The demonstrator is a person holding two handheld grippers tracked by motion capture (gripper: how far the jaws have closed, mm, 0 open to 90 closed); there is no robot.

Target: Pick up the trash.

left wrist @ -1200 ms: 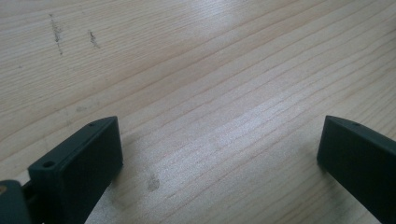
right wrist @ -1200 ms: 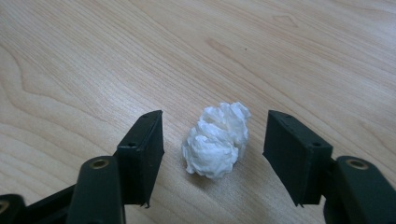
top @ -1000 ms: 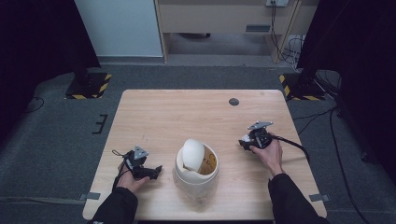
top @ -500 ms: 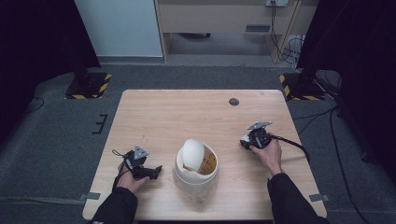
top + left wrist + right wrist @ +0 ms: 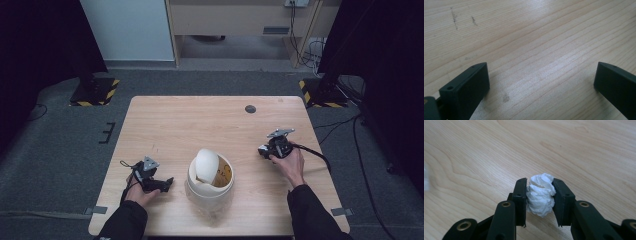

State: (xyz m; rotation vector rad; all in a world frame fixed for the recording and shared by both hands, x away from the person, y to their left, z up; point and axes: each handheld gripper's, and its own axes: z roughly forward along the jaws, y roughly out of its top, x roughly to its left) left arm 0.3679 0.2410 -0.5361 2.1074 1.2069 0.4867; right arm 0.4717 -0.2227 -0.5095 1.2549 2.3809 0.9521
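Right gripper (image 5: 539, 195), right gripper view: its jaws have just been closing and now pinch a crumpled white tissue wad (image 5: 540, 194) between the pads, both pads pressed into its sides. The wad sits low over the pale wood counter (image 5: 574, 150); contact with the surface cannot be told. High view: right gripper (image 5: 264, 150) at the counter's right side, the person's right hand (image 5: 289, 163) behind it, cable trailing off to the right.

Left gripper (image 5: 541, 75), left gripper view: jaws wide apart, bare wood grain between them. High view: left gripper (image 5: 167, 184) rests near the front left of the counter, held in the left hand (image 5: 140, 192).

A cream swing-lid bin (image 5: 210, 178) stands between the two grippers, near the front edge, well apart from the wad. Its lid (image 5: 206, 164) is tilted.
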